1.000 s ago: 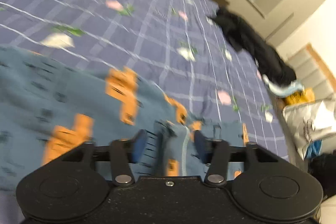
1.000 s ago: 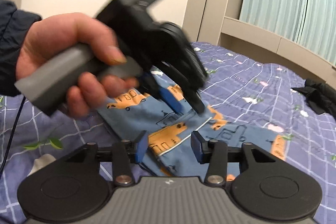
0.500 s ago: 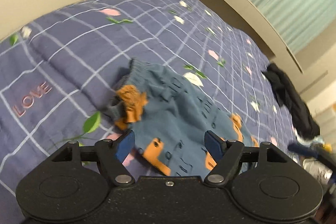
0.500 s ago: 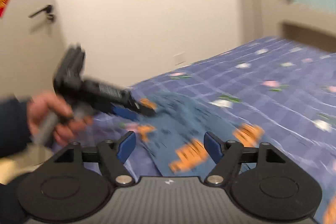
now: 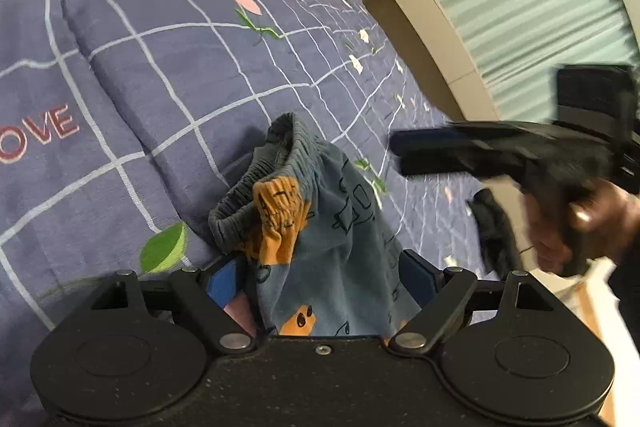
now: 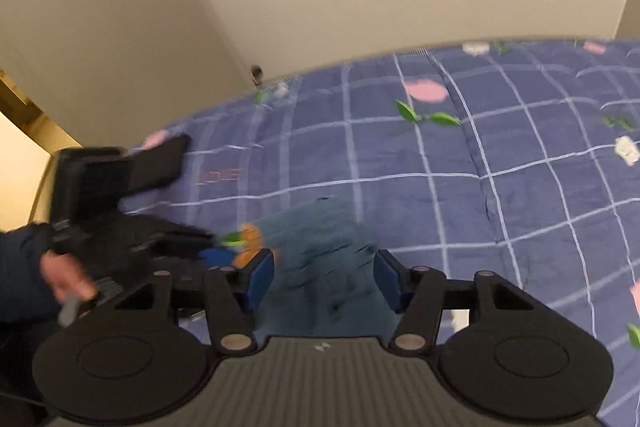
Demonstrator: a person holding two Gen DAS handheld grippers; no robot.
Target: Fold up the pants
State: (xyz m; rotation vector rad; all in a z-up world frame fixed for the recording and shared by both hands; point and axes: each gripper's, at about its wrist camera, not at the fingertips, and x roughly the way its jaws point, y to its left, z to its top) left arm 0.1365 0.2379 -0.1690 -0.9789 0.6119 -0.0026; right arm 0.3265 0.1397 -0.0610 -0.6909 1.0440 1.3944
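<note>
Still rumpled, blue cartoon-print pants (image 5: 332,227)

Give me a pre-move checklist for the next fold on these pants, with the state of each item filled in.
1. Pants lying on the bedspread: ok.
2. Pants flat and smoothed for folding: not ok; the elastic waistband is bunched up and the cloth is rumpled.
3. Left hand-held gripper free of the cloth: cannot tell; its jaws are opening with pants fabric between them, and whether the pads press on it does not show.
4. Right hand-held gripper ready to grasp: cannot tell; jaws closing, pants under the gap, view blurred.
5. The two hand-held grippers apart from each other: ok.
6. Black garment clear of the pants: ok.
</note>
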